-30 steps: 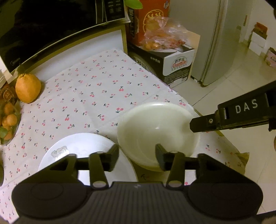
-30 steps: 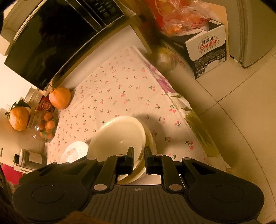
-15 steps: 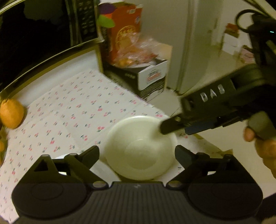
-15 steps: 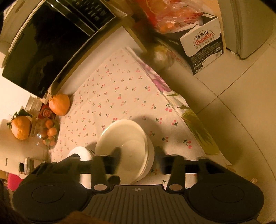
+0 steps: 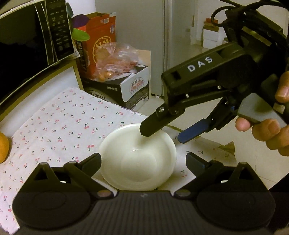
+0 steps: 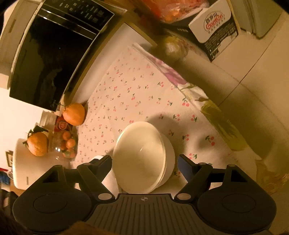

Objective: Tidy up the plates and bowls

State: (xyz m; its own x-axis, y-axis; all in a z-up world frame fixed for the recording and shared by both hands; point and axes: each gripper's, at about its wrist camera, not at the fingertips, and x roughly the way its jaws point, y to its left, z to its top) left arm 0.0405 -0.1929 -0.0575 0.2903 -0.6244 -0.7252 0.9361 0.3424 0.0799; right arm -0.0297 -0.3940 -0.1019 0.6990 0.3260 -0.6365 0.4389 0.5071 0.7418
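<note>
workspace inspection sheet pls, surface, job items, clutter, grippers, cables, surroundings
Surface: white cherry-print tablecloth over the table.
Job's things: stack of white ceramic bowls nested near the cloth's edge; white plate beside it, mostly hidden.
Clutter: large orange citrus fruit by the microwave; glass bowl of small oranges.
Grippers: left gripper and right gripper have just been opening; both stand wide, the stack lies between each pair of fingers, pads apart from it.
Cables: black cable looped above the right gripper's body.
Surroundings: black microwave; white printed carton carrying a clear plastic bag of fruit; white fridge.
</note>
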